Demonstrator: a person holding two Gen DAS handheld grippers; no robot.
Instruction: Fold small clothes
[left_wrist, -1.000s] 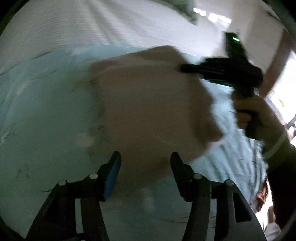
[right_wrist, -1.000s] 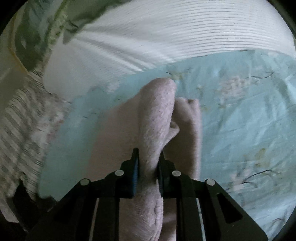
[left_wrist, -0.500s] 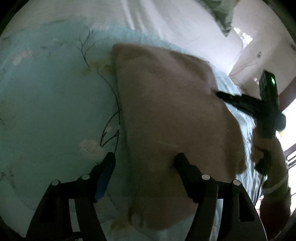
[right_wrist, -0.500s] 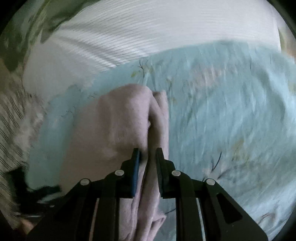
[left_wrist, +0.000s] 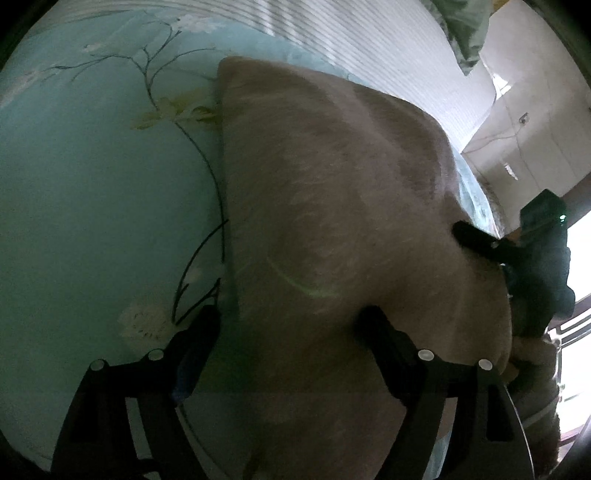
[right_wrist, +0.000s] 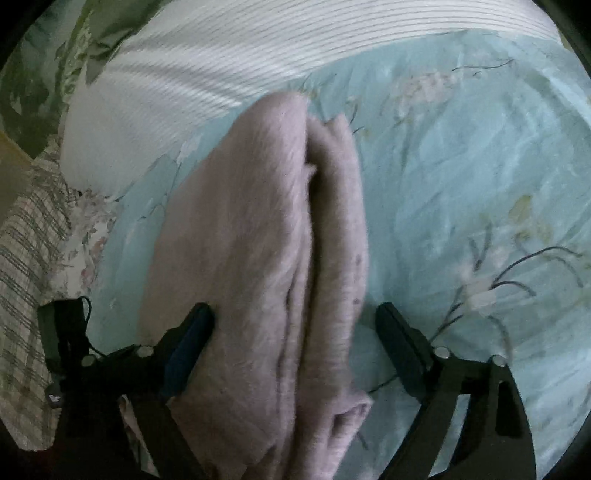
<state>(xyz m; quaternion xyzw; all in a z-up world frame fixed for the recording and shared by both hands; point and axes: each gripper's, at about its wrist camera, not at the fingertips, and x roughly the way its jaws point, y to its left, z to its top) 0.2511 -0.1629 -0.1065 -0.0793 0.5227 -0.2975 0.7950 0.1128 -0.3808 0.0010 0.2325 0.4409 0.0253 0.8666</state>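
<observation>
Both grippers are letting go: right gripper (right_wrist: 291, 339) and left gripper (left_wrist: 288, 328) jaws opening, so the folded pink fleece garment (right_wrist: 266, 258) settles flat on the floral bedsheet (right_wrist: 461, 184).

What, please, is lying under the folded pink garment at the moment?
The pink garment rests on the light blue floral sheet, which shows all around it. Whatever lies directly beneath it, or between its folded layers, is covered.

Dim, fisheye-warped views with dark corners, soft blur, and window glare at right.
</observation>
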